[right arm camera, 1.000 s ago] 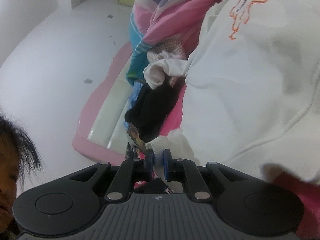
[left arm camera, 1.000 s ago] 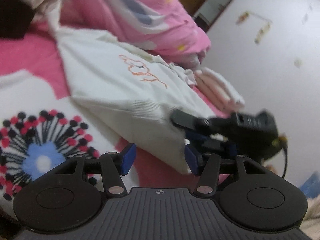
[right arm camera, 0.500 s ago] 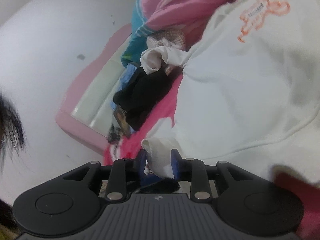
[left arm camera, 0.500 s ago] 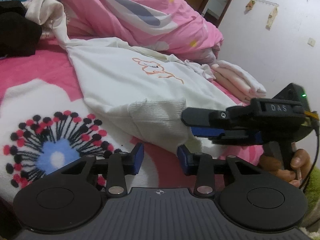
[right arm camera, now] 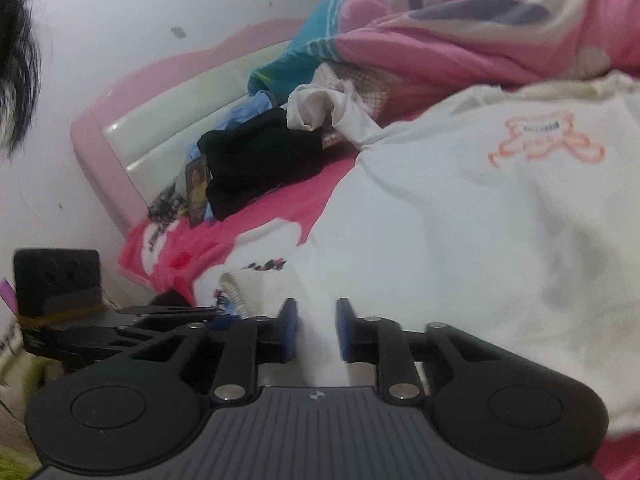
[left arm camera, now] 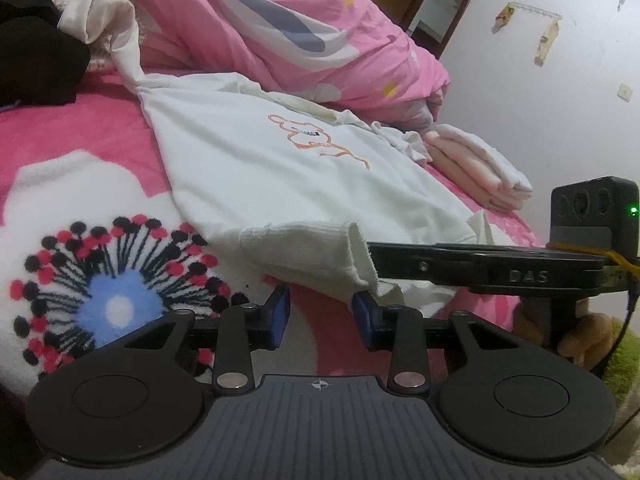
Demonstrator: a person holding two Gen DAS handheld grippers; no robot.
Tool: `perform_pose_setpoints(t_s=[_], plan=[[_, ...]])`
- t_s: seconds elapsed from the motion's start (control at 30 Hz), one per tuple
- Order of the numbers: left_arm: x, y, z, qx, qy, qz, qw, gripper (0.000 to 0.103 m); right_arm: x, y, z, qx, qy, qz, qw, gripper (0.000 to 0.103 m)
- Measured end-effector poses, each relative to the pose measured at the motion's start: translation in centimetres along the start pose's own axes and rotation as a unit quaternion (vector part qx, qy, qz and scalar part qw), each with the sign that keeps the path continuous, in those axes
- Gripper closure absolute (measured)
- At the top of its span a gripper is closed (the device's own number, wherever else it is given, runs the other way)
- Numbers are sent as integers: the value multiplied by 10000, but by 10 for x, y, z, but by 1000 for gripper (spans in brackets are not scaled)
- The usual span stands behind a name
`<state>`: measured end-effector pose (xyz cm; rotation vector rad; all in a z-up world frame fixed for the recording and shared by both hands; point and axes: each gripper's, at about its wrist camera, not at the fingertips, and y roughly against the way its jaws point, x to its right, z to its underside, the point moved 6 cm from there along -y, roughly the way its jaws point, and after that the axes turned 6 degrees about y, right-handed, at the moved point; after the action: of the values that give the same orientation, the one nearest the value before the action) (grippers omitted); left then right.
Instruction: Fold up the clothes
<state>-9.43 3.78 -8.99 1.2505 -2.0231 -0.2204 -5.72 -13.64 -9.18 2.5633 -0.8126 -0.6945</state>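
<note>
While the white top [left arm camera: 280, 184] lies on the pink bed [left arm camera: 72, 128], both grippers work its hem.
Right gripper [right arm camera: 316, 330] is closing on ribbed hem; left gripper [left arm camera: 320, 312] gapes, holding nothing.

left wrist cam: sits low behind own fingers [left arm camera: 280, 312], close over pink bedspread [left arm camera: 72, 128], faces across bed toward wall and doorway at upper right of frame. right wrist cam: same low spot behind own fingers [right arm camera: 290, 320], faces headboard [right arm camera: 160, 112] at upper left. both share white sweatshirt [left arm camera: 260, 176] [right arm camera: 460, 220], pink quilt [left arm camera: 288, 32] [right arm camera: 460, 28], black clothes [left arm camera: 36, 52] [right arm camera: 260, 160]. each cam catches other gripper at frame edge.
</note>
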Motion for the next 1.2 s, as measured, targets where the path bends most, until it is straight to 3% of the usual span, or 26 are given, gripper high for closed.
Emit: perform_pose_setpoints(t_s=[0.13, 0.3, 0.37, 0.43, 0.53, 0.57, 0.63, 0.67, 0.73, 0.83, 0.97, 1.03, 1.1, 1.17, 1.2], plan=[[-5, 0, -1, 6, 208, 24, 9998, 67, -3, -2, -3, -50, 291, 111, 9995, 85], [-6, -2, -2, -1, 199, -14, 9998, 67, -3, 16, -7, 54, 306, -118, 9994, 82], [-6, -2, -2, -7, 173, -19, 9998, 67, -8, 20, -5, -5, 526, -137, 9985, 78], [-6, -2, -3, -13, 149, -24, 9999, 67, -14, 24, -3, -63, 745, -155, 9971, 67], [-6, -1, -2, -27, 134, -40, 9999, 67, -20, 20, 3, -241, 1116, -54, 9934, 68], [-6, -1, -1, -39, 123, -52, 9999, 67, -21, 17, 5, -288, 1220, 40, 9921, 69], [-4, -1, 0, -73, 97, -64, 9999, 66, -16, 10, 6, -289, 1226, 296, 9916, 89], [-3, 0, 0, -92, 81, -63, 9999, 66, -12, 9, 5, -230, 1108, 333, 9930, 92], [0, 3, 1, -91, 17, -30, 10000, 56, -7, 10, 1, -66, 912, 350, 9952, 99], [5, 8, 0, -45, 1, 43, 10000, 50, -9, 13, -5, 138, 880, 285, 9956, 99], [5, 5, -1, 15, 118, -53, 9999, 49, -17, 15, -5, 178, 1054, 245, 9940, 99], [4, -1, 1, -29, -9, -362, 9993, 55, -18, 17, -4, 214, 1133, 310, 9928, 99], [0, -6, 4, -120, -87, -794, 9967, 71, -19, 20, -6, 269, 1252, 447, 9908, 102], [-1, -6, 4, -133, -82, -948, 9954, 80, -23, 29, -11, 408, 1487, 582, 9863, 102], [-1, -5, 4, -141, -40, -993, 9950, 90, -27, 36, -16, 526, 1630, 631, 9832, 102]])
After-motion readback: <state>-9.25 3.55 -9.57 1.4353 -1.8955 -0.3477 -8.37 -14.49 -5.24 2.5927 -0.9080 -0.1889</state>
